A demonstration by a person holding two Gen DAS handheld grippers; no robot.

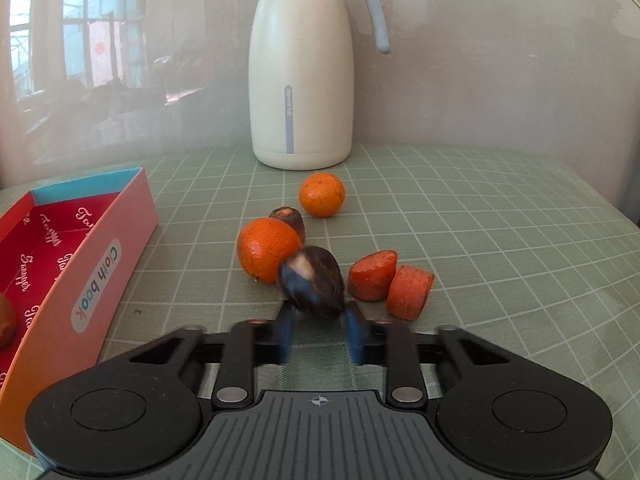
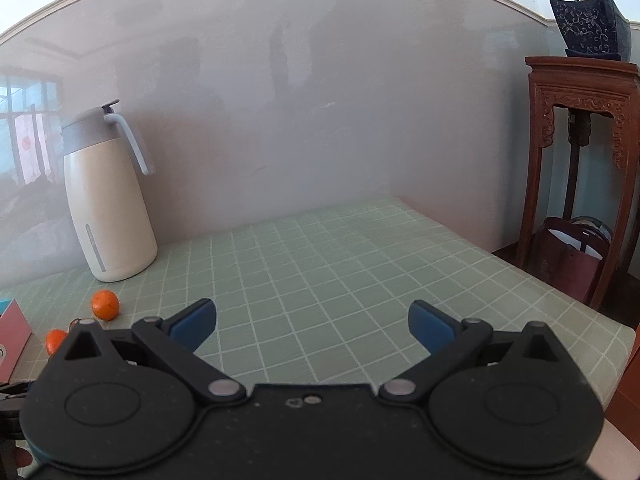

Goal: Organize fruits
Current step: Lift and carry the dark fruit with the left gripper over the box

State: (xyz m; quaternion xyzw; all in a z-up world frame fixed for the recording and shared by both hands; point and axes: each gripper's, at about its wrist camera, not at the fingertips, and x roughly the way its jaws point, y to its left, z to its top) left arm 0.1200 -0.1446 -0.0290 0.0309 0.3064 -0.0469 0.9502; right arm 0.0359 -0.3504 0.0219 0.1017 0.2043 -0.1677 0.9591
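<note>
Left gripper [image 1: 316,316] clamped on a dark brown, egg-shaped fruit [image 1: 312,286], possibly a chestnut or water chestnut, blurred, pinched between the blue pads [image 1: 285,330] at its lower end and apparently raised clear of the green checked tablecloth [image 1: 500,240]. Long axis tilted, pale end up and to the left, bulk leaning right over the tips. Pink "Cloth book" box [image 1: 96,276] open to the left and near, interior red, one brownish fruit [image 1: 6,320] already lying inside at the frame edge; likely drop-off a short sweep leftward over the near wall. Behind the held fruit: a mandarin [image 1: 268,249] just beside it, a second dark piece [image 1: 289,220] behind that, another mandarin [image 1: 322,194] farther back, two orange carrot chunks [image 1: 390,284] touching each other to the right, cream thermos jug [image 1: 300,76] by the wall. Right gripper [image 2: 312,324] spread wide, holding nothing, over bare cloth well right of the pile; left clearly nearer to both fruit and box.
</note>
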